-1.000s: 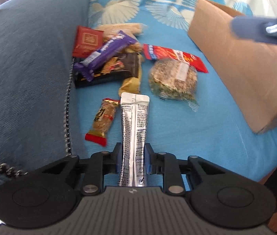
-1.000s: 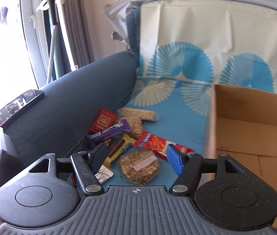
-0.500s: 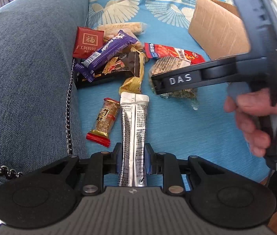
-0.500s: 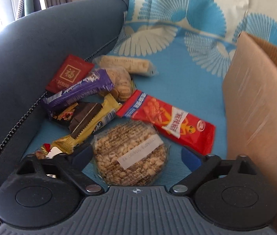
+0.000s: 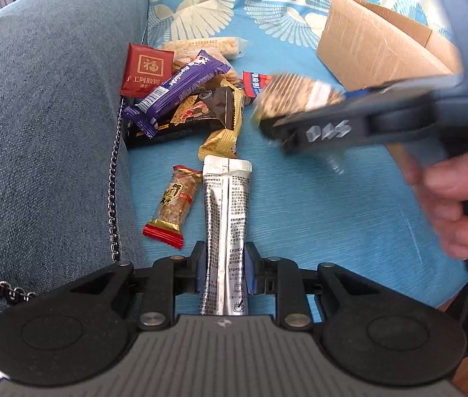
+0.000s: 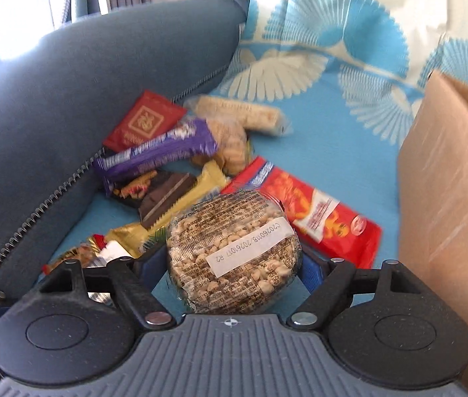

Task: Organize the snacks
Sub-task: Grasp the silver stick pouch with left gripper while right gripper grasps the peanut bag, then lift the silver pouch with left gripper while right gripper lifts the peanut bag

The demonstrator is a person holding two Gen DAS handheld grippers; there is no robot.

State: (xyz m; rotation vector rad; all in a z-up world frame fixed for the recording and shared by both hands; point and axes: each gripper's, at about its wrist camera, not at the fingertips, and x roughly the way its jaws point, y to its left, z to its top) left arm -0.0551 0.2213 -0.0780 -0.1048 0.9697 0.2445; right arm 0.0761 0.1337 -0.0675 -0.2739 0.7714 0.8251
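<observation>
My left gripper [image 5: 224, 271] is shut on a long silver stick sachet [image 5: 227, 211] that points forward over the blue sofa seat. My right gripper [image 6: 232, 264] is shut on a round clear-wrapped puffed grain cake [image 6: 234, 248] and holds it above the seat; it also shows blurred in the left wrist view [image 5: 295, 97]. Loose snacks lie ahead: a purple bar [image 5: 177, 91], a red square packet [image 5: 148, 69], a dark chocolate pack [image 5: 194, 112], a small nut bar [image 5: 174, 205], a red peanut bag [image 6: 313, 211] and a pale cracker stick [image 6: 240, 115].
An open cardboard box [image 5: 373, 46] stands on the seat to the right, its brown wall close beside my right gripper [image 6: 449, 172]. The grey-blue sofa armrest [image 5: 42, 106] with a zipper rises on the left. The patterned sofa back [image 6: 333, 33] lies behind.
My right gripper came down over the round grain cake, closed on it and lifted it off the seat. My left gripper stayed in place, still holding the silver sachet.
</observation>
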